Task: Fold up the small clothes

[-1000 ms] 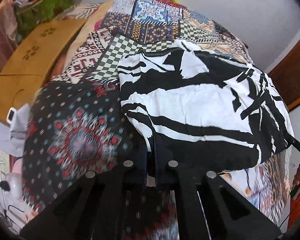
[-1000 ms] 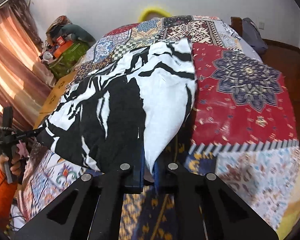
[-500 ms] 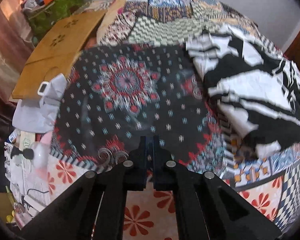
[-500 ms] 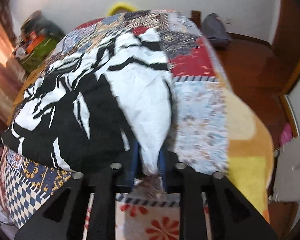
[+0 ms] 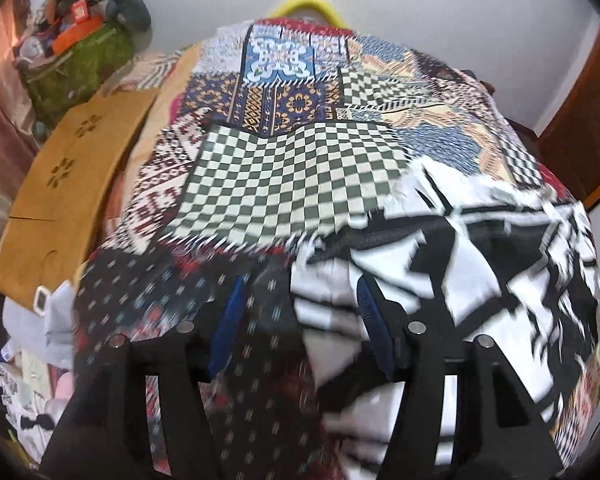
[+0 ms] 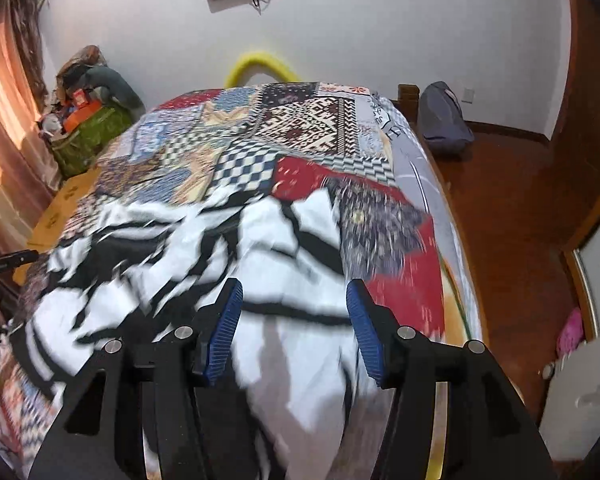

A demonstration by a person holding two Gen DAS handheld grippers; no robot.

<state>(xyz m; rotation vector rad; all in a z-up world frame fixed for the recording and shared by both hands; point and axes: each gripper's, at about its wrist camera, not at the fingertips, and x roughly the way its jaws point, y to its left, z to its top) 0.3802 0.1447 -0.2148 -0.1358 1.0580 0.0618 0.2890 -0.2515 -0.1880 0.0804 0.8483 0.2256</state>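
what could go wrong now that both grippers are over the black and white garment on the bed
1. The black and white garment looks rumpled, not flat, so a crease may get locked into the next fold.
2. Both the left gripper and the right gripper have jaws opening with loose cloth between them; a pad could snag it.
3. The garment lies near the patchwork bedspread edge and might slide off.

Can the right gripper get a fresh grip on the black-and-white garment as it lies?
Probably yes. The right gripper is directly over the black-and-white garment, jaws opening, with cloth showing between the blue pads and nothing on top of it. Motion blur hides the exact edge.
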